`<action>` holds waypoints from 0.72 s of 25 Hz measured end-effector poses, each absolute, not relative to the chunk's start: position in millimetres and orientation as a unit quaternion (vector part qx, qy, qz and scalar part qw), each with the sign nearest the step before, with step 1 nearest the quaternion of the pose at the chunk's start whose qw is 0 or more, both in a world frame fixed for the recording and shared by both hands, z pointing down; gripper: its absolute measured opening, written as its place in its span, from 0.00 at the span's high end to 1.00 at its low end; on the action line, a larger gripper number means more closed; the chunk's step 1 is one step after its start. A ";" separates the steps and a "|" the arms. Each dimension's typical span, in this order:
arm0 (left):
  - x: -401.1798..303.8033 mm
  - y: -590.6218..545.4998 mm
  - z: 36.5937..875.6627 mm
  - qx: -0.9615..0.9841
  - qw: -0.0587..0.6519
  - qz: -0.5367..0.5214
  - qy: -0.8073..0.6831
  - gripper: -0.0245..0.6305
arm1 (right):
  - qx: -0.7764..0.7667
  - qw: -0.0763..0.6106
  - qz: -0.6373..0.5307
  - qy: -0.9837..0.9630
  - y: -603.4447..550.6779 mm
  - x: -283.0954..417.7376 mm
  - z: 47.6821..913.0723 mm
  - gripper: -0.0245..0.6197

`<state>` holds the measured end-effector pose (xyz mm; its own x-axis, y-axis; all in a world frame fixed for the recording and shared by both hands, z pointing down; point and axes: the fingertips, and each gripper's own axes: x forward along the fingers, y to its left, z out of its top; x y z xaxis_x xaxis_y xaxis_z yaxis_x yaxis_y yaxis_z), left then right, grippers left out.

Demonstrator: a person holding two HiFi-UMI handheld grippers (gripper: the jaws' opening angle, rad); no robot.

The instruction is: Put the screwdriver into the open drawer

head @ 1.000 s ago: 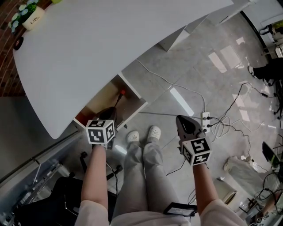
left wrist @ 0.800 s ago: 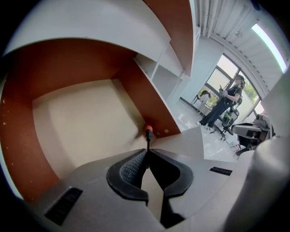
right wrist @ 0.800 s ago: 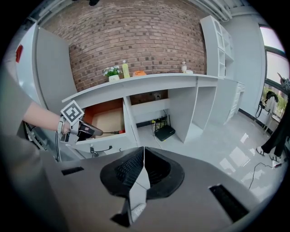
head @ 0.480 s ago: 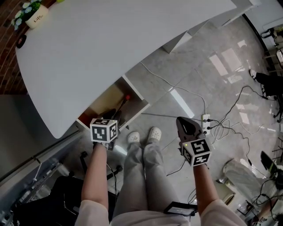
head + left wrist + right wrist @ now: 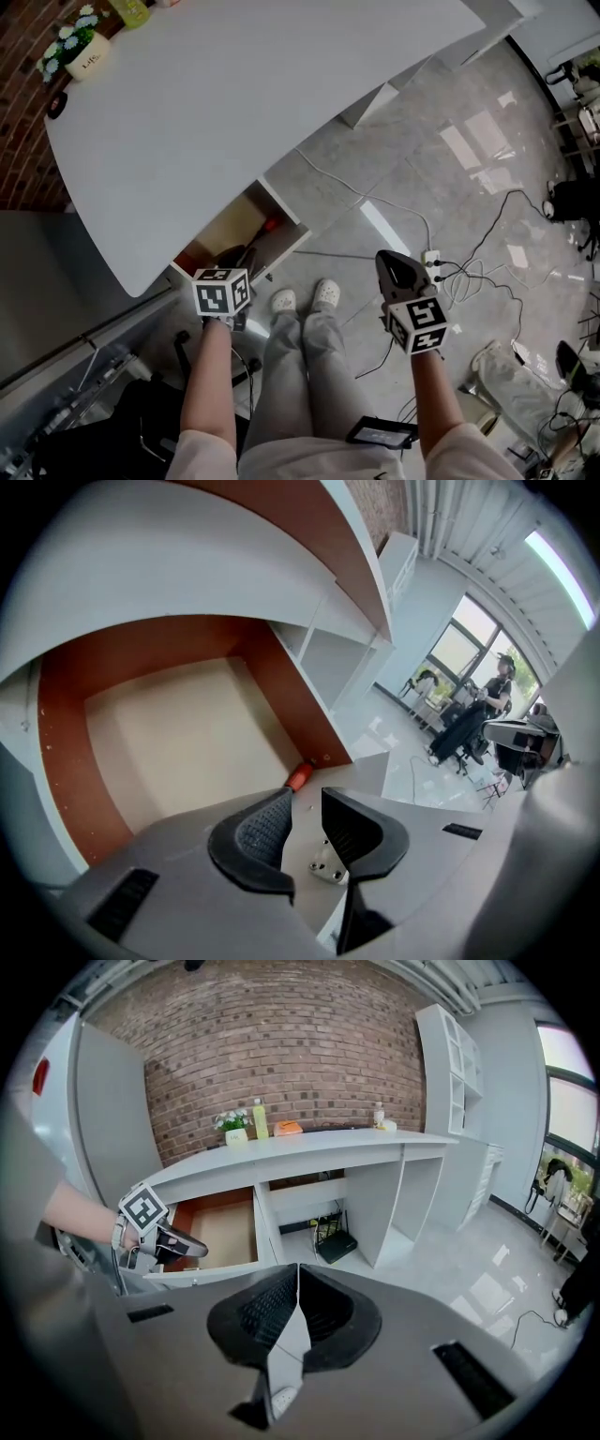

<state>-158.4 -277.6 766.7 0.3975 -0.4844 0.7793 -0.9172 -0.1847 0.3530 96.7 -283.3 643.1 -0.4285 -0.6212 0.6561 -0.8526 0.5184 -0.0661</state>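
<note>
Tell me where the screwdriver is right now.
The screwdriver lies inside the open drawer, by its right wall; the left gripper view shows its red end just past the left gripper's parted jaws.

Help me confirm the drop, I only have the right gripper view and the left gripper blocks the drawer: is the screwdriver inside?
Observer: Yes. The head view shows the screwdriver, its red end up, lying inside the drawer close to a side wall.
Operator: Is the left gripper clamped on it?
Observer: No. In the left gripper view the left gripper has its jaws apart with nothing between them, and the red end sits just past the tips.
</note>
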 end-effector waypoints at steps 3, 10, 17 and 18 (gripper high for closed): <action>-159.9 -275.8 752.0 0.725 0.409 0.259 -0.490 0.81 | 0.452 0.286 0.196 -0.822 -285.0 98.2 628.3 0.93; -157.0 -267.8 705.9 0.734 0.382 0.261 -0.497 0.89 | 0.460 0.270 0.186 -0.826 -291.2 99.8 582.8 0.93; -165.3 -268.1 658.0 0.731 0.342 0.253 -0.533 0.94 | 0.472 0.257 0.173 -0.825 -298.3 105.5 543.0 0.93; -166.6 -267.8 650.6 0.730 0.338 0.250 -0.538 0.94 | 0.473 0.259 0.172 -0.825 -297.4 107.0 538.1 0.93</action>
